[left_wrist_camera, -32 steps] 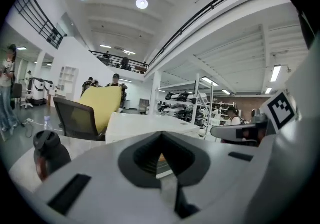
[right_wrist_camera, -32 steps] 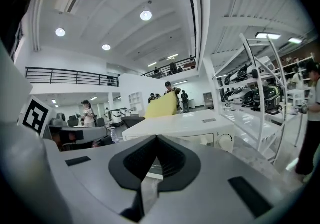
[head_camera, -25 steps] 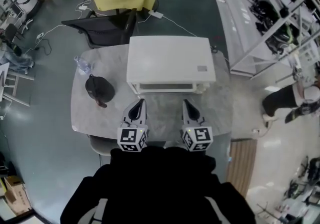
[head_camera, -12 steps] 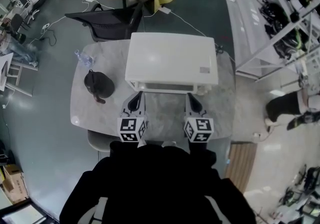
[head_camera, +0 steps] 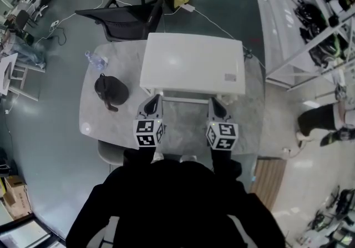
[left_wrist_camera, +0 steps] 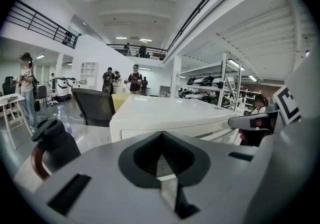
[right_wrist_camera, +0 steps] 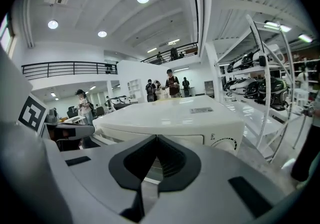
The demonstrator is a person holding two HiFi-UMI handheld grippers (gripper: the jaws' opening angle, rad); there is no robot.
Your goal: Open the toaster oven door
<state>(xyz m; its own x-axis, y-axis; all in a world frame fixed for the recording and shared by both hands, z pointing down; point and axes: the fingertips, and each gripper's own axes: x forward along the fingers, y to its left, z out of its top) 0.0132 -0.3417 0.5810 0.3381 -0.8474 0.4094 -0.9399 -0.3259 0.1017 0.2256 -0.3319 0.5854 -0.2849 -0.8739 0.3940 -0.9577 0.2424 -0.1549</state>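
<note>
Head view: the white toaster oven (head_camera: 191, 64) sits on the grey table (head_camera: 102, 125) with its front towards you, and from this steep angle the door is only a thin strip along its near edge. Your left gripper (head_camera: 151, 107) and right gripper (head_camera: 216, 107) hover just short of that front, one near each end, neither touching it. A black jug (head_camera: 111, 90) stands just left of the left gripper, so keep that elbow in as you reach. Left gripper view: the left gripper (left_wrist_camera: 162, 160) has its jaws pressed together with nothing between them, aimed at the left front corner of the toaster oven (left_wrist_camera: 165, 115), with the black jug (left_wrist_camera: 52, 143) close on the left. You will probably need to part the jaws before you can take any handle. A pale bar runs along the upper front, though I cannot tell whether it is the handle or a seam. Right gripper view: the right gripper (right_wrist_camera: 156, 158) is likewise clenched and empty, facing the toaster oven (right_wrist_camera: 175, 115) near its control dial (right_wrist_camera: 225, 145). The dial end is not where you want to grip, so shift that gripper towards the middle of the door. One gripper should be enough for the pull: grip the handle squarely, then draw it towards you and downward. The other could steady the top so the oven does not slide on the smooth table.
</note>
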